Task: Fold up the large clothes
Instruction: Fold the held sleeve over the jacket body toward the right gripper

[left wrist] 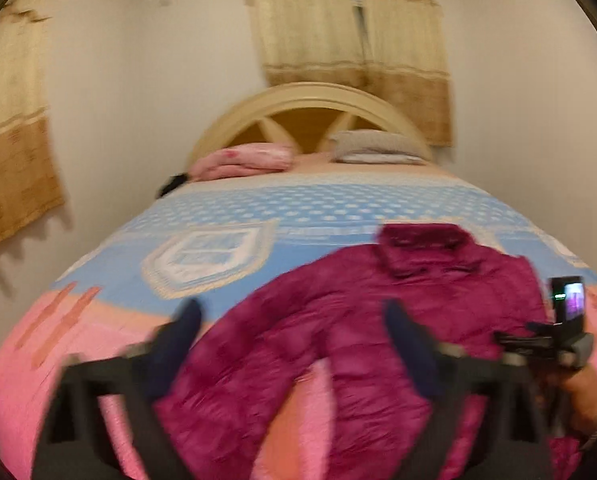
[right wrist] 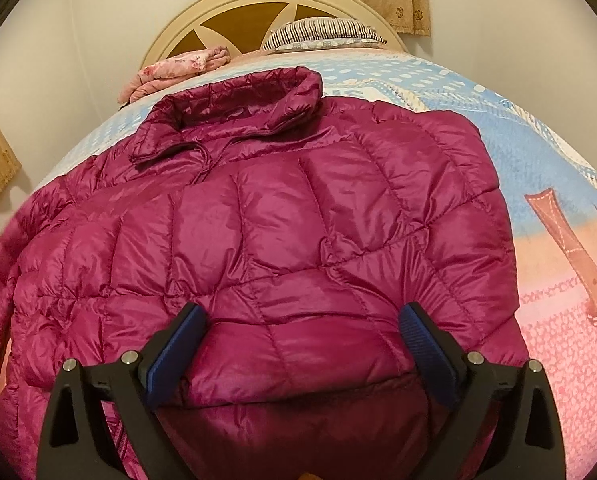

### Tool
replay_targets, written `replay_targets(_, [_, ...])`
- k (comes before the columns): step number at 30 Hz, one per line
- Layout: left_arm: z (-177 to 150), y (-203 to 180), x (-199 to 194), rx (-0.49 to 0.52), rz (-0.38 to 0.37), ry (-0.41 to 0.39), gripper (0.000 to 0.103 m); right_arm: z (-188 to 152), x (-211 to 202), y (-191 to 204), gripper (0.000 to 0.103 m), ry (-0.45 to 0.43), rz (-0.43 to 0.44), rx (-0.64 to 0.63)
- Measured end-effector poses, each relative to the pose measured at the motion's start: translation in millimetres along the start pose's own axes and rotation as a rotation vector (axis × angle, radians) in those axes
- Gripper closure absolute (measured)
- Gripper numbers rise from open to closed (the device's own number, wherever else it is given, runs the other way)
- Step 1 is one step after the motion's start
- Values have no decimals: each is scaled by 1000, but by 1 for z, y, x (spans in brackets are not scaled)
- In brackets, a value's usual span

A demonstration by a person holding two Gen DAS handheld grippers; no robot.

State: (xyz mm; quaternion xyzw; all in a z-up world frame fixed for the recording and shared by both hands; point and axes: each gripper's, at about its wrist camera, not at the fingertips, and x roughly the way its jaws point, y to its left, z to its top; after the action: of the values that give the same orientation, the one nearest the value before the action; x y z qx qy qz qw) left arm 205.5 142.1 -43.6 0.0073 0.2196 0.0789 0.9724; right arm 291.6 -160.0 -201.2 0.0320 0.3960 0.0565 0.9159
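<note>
Cream-walled bedroom, bed (right wrist: 558, 280) under a blue and pink patterned cover. Magenta quilted jacket (right wrist: 266, 216) spread flat near the foot, collar (right wrist: 250, 100) toward the arched headboard (right wrist: 258, 4). Right gripper (right wrist: 302, 320) spread wide, fingers either side of the jacket's hem, clamping nothing. Left gripper (left wrist: 292, 320) likewise released, blurred, above a sleeve (left wrist: 258, 360). Two pillows (right wrist: 322, 32) beside the headboard.

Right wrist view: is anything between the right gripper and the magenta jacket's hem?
Nothing visible is. The right gripper is open directly over the magenta jacket, whose hem bulges up between the jaws. The folded pink blanket and striped pillow sit far off by the headboard.
</note>
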Motion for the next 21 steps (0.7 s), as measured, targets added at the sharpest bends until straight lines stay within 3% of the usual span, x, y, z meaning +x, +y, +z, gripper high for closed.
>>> replay_targets(11, [-102, 92, 26, -169, 146, 234, 0, 0, 0, 1, 4, -2, -2, -4])
replay_targets(17, [-123, 103, 49, -323, 91, 283, 2, -1, 0, 3, 4, -1, -13, -13])
replay_targets(18, [-124, 104, 54, -339, 92, 283, 5, -1, -1, 3, 4, -1, -13, -13])
replay_targets(19, [-126, 105, 59, -345, 81, 283, 17, -1, -1, 3, 4, -1, -13, -13])
replay_targets(20, [-127, 105, 66, -347, 69, 296, 40, -1, -1, 3, 4, -2, -12, -12])
replay_targets(21, [-128, 105, 73, -342, 61, 316, 55, -1, -1, 3, 4, -1, -11, -12])
